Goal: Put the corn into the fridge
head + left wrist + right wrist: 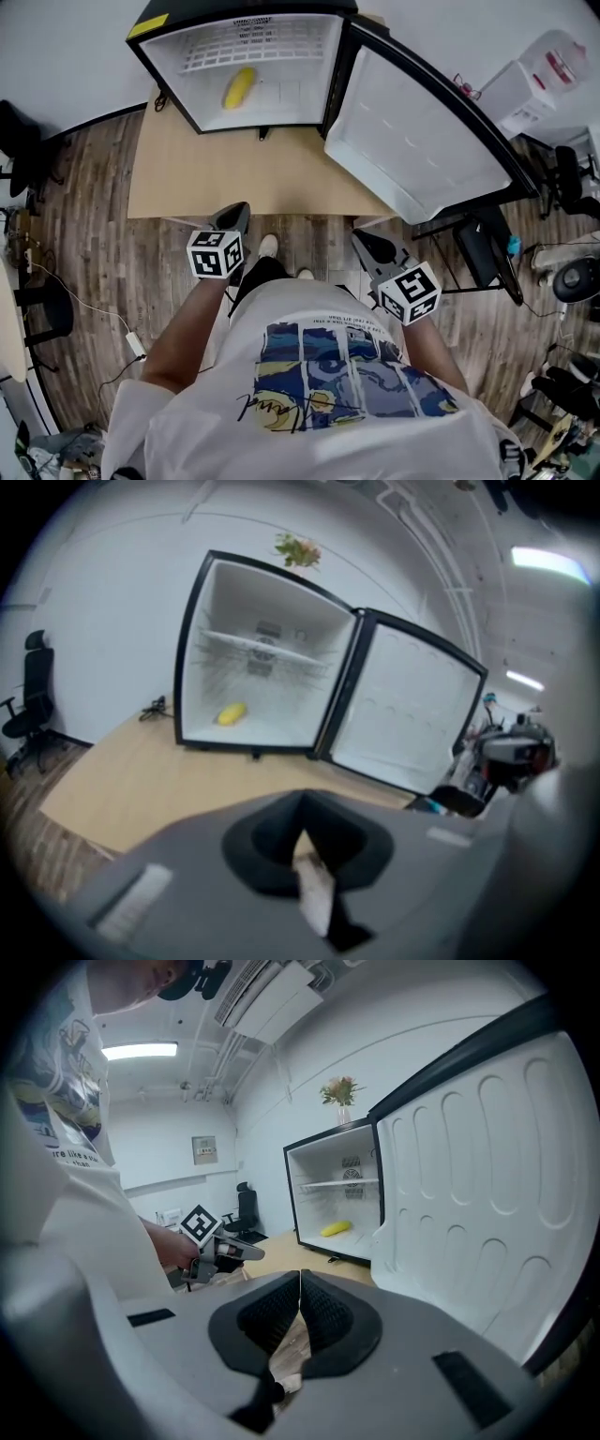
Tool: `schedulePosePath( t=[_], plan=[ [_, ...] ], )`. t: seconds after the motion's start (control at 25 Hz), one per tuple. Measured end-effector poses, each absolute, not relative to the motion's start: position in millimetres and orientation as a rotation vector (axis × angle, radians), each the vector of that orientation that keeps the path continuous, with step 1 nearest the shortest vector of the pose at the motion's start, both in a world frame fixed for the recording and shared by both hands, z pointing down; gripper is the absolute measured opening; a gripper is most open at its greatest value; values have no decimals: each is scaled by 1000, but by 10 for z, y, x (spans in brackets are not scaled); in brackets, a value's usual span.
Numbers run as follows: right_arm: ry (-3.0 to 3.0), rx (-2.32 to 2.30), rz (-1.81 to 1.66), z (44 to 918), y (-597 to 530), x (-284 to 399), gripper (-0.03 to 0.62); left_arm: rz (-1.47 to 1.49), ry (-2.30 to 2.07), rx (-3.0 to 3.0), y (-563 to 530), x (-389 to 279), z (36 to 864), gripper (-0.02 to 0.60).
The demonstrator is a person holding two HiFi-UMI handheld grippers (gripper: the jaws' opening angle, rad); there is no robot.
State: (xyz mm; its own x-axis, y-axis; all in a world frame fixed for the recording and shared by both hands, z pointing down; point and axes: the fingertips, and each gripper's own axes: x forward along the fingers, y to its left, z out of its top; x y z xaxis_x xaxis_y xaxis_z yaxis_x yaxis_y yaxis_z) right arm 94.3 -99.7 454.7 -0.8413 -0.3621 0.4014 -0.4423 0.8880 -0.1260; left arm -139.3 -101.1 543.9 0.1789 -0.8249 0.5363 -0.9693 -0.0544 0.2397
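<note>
Two grippers hover in front of the mini fridge (173, 66), both just off the near edge of the wooden table (187, 178) it stands on. The left gripper (233, 216), facing the fridge's open cavity, has its jaws clenched together with nothing between them. The corn (239, 87) lies on the fridge's floor, left of middle. The right gripper (368, 246), in front of the swung-open fridge door (412, 141), is likewise closed and empty.

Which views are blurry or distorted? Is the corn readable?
Head view: sharp, but strong fisheye bows the fridge door; corn is clear. Left gripper view: soft all over, fingers smeared, corners dark. Right gripper view: sharp, fisheye, ceiling light bright.
</note>
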Motion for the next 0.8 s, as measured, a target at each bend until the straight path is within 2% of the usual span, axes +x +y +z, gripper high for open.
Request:
schedulePosePath(
  t=[0.36,0.8],
  plan=[
    [-2701,558,254,4509,-874,994,12,334,-1549,2065,-694,-858,5153,9],
    [-2712,546,232,4514,-718,1004,12,341,-1525,2130,-580,-689,5001,9]
  ],
)
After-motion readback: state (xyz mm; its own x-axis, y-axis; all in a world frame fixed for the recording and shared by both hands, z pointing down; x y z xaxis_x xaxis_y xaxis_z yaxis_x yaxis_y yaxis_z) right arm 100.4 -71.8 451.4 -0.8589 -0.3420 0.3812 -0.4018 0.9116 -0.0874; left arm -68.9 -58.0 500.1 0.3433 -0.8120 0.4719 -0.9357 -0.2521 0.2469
